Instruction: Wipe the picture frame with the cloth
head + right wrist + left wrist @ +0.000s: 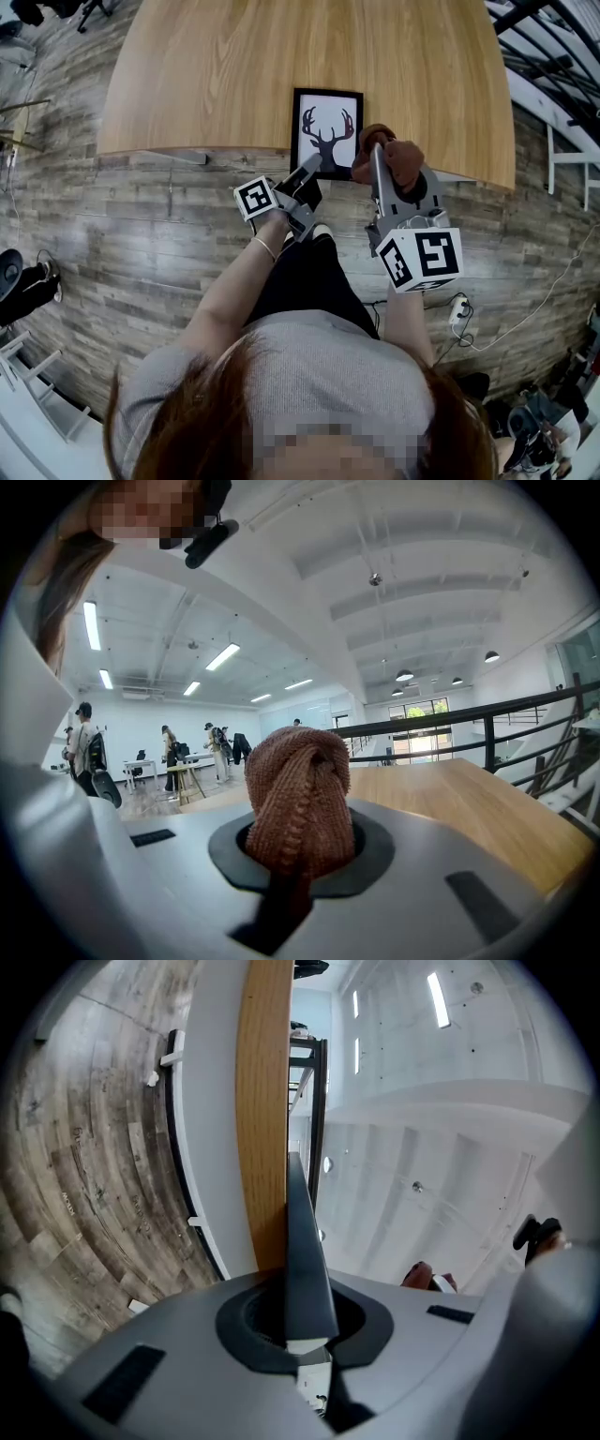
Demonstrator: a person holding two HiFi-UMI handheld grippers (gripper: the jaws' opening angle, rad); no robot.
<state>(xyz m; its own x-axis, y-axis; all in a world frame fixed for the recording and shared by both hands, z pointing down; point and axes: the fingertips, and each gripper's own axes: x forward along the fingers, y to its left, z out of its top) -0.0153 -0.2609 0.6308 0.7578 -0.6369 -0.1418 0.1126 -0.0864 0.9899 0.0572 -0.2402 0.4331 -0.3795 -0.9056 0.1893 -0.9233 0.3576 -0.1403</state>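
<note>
cloth pinched in your right jaws, picture frame just ahead of both tips

head view: the picture frame lies flat at the near edge of the table, just beyond the tips of your left gripper. the right gripper carries the cloth beside the frame's right side, and the left tips cover the frame's lower edge, so contact there is unclear. left gripper view: the jaws are pressed together with nothing seen between them, the table edge runs alongside them, and the frame is out of view. right gripper view: the jaws are clamped on the bunched cloth, which buries their tips and blocks whatever lies ahead. nothing seems to pin the frame, so a wipe toward you could drag it off the edge, and the balled cloth may slip loose.
</note>
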